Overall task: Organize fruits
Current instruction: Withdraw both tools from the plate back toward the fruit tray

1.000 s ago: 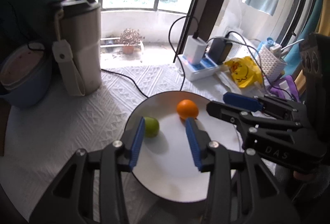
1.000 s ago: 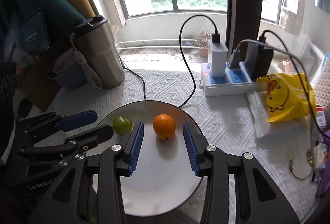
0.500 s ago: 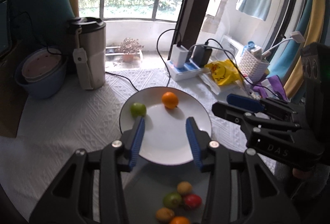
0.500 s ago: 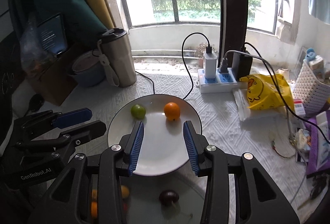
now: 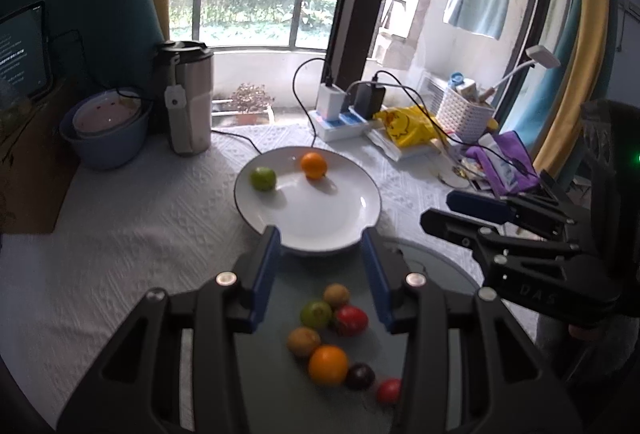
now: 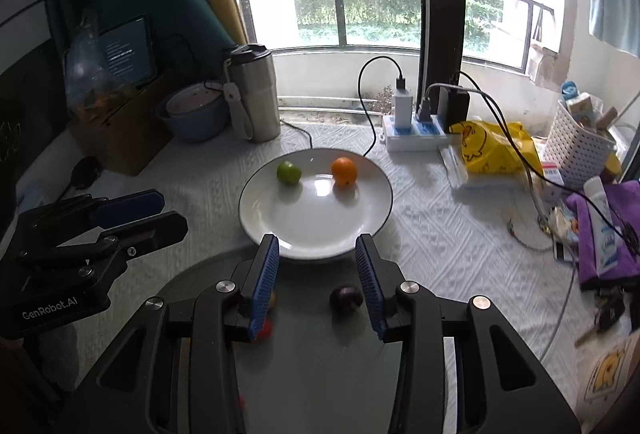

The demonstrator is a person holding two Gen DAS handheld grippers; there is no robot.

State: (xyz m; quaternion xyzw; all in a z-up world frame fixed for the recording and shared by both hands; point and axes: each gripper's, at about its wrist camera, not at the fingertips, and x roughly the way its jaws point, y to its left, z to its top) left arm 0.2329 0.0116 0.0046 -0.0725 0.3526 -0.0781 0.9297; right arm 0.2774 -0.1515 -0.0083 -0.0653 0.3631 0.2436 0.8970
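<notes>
A white plate (image 5: 320,218) holds a green fruit (image 5: 263,178) and an orange (image 5: 313,165); it also shows in the right wrist view (image 6: 320,226) with the green fruit (image 6: 288,172) and orange (image 6: 343,171). Nearer me, a grey glass tray (image 5: 360,386) carries several fruits: kiwis (image 5: 336,295), a green one (image 5: 315,314), a red one (image 5: 351,320), an orange (image 5: 328,365), a dark plum (image 5: 360,376). My left gripper (image 5: 320,238) is open and empty above the tray's far edge. My right gripper (image 6: 317,246) is open and empty; the plum (image 6: 346,299) lies by its right finger.
A steel tumbler (image 5: 186,96) and blue bowl (image 5: 106,132) stand at the back left. A power strip with cables (image 5: 340,118), yellow bag (image 5: 408,126), white basket (image 5: 464,114) and purple cloth (image 5: 500,162) crowd the back right. A white textured cloth (image 5: 120,234) covers the table.
Both grippers have pulled back and up from the plate, staying open. The tray of loose fruits has come into view beneath them.
</notes>
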